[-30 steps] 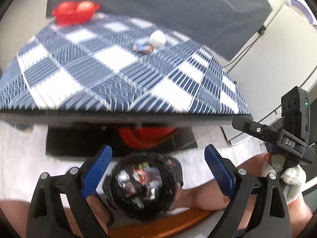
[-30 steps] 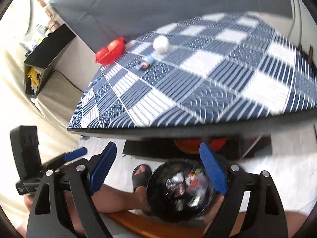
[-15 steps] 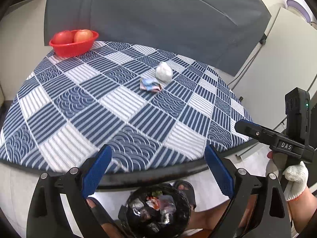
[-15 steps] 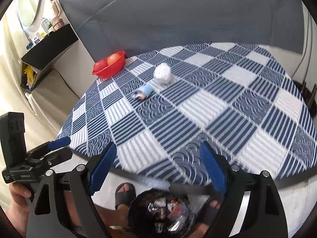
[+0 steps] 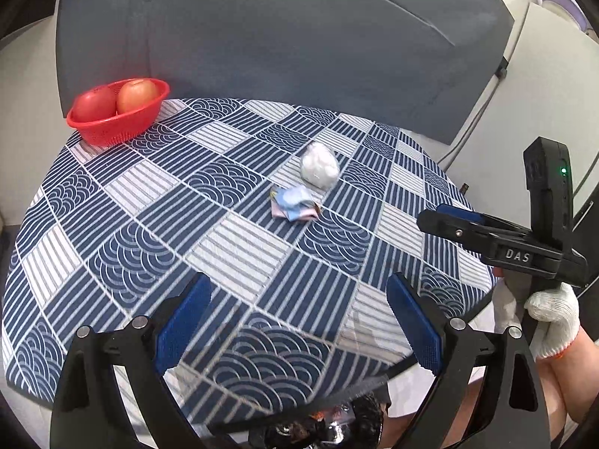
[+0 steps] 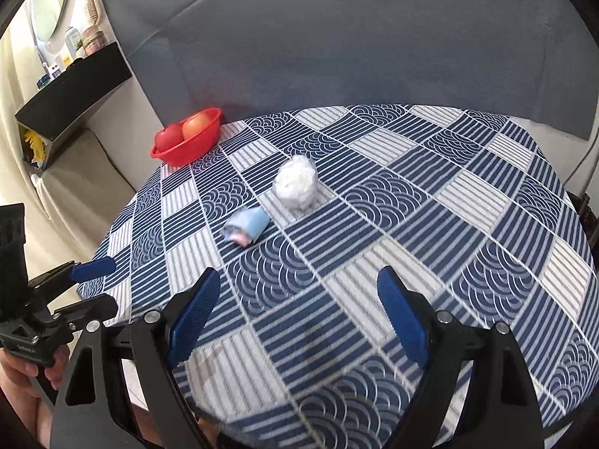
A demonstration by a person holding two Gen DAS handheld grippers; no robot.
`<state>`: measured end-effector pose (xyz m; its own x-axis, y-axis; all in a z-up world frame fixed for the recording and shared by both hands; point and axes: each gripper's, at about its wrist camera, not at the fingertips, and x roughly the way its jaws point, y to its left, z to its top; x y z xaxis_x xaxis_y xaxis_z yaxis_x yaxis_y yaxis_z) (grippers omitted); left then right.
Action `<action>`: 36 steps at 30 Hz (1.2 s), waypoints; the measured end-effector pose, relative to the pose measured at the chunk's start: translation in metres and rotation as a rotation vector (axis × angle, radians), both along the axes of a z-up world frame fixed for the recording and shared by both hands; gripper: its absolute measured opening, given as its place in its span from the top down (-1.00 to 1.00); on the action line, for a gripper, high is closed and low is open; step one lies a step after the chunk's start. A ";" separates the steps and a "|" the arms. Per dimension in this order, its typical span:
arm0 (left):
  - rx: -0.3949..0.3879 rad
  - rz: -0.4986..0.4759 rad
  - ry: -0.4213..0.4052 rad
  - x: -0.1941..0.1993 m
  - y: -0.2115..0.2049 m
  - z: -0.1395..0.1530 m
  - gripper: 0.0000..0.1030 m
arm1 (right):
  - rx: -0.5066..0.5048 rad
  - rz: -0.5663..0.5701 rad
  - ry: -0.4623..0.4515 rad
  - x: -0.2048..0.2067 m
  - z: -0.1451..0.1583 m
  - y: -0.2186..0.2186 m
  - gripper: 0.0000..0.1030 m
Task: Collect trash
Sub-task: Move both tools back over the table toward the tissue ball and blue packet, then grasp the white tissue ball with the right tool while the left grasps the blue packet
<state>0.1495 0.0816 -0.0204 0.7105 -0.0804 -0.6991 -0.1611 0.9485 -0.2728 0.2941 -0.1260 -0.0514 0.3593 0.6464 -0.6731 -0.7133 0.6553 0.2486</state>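
Both views have been carried up from the floor under the table edge to the tabletop: the bin bag (image 5: 318, 426), centred between the jaws a second ago, is now reduced to a dark sliver at the bottom centre of the left wrist frame, and the table fills both pictures.

Room: a grey backdrop panel (image 5: 284, 37) is set behind the table, across the upper half of each frame. A black wall shelf (image 6: 75, 89) with bottles is recorded at the upper left of the right wrist frame.

Surface: a round table under a blue-and-white patterned cloth (image 5: 232, 247). A red basket (image 5: 118, 118) holding two pieces of fruit is kept at the far left edge, well apart from the trash; it is judged not to be part of the collection.

Task items: a crumpled white tissue ball (image 5: 319, 166) and, just beside it and nearer the camera, a folded pale-blue wrapper (image 5: 294, 205); both lie loose on the cloth, right of frame centre, untouched.

Left gripper (image 5: 299, 329): jaws spread wide, nothing between them, held at the near table edge and aimed at the two items.

Right gripper (image 6: 295, 318): likewise released and empty, similarly aimed. Both are judged to be held open in readiness for a pick.
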 end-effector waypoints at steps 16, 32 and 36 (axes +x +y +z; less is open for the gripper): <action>-0.006 0.016 0.037 0.042 0.035 -0.009 -0.78 | -0.011 0.009 0.040 0.069 -0.020 0.074 -0.65; -0.025 0.060 0.062 0.062 0.059 -0.020 -0.78 | -0.095 0.015 0.042 0.094 -0.039 0.117 0.06; -0.030 0.064 0.064 0.063 0.059 -0.021 -0.78 | -0.087 0.009 0.046 0.095 -0.037 0.113 0.07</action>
